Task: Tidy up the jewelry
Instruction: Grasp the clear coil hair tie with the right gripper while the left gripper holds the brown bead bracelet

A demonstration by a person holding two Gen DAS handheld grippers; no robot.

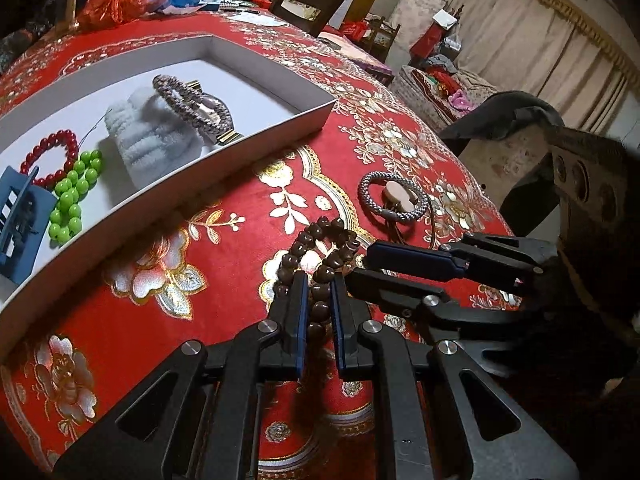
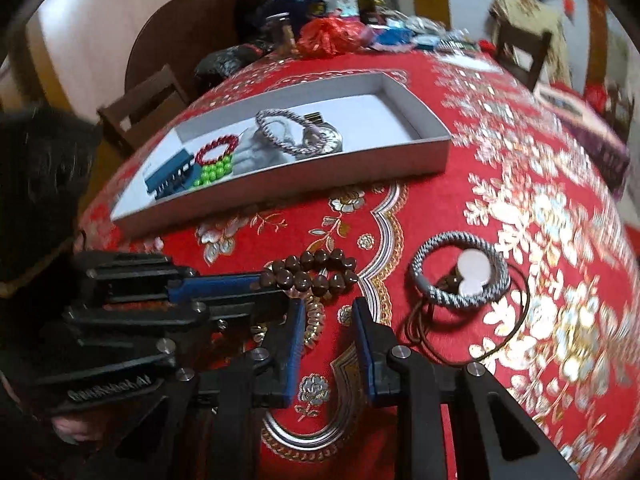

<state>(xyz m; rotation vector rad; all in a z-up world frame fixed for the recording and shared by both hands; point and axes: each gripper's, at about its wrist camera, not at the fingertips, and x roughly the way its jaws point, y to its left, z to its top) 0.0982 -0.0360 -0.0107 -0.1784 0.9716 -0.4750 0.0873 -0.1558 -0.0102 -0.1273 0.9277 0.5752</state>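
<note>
A brown bead bracelet lies on the red tablecloth; it also shows in the right wrist view. My left gripper is shut on its near beads; it shows in the right wrist view too. My right gripper is open and empty just beside the bracelet, and shows in the left wrist view. A grey braided cord with a white pendant lies to the right. The white tray holds red beads, green beads, a blue clip, a fluffy scrunchie and a braided bracelet.
Bags, bottles and clutter stand at the table's far edge. Dark wooden chairs stand around the table. The table edge drops off at the right.
</note>
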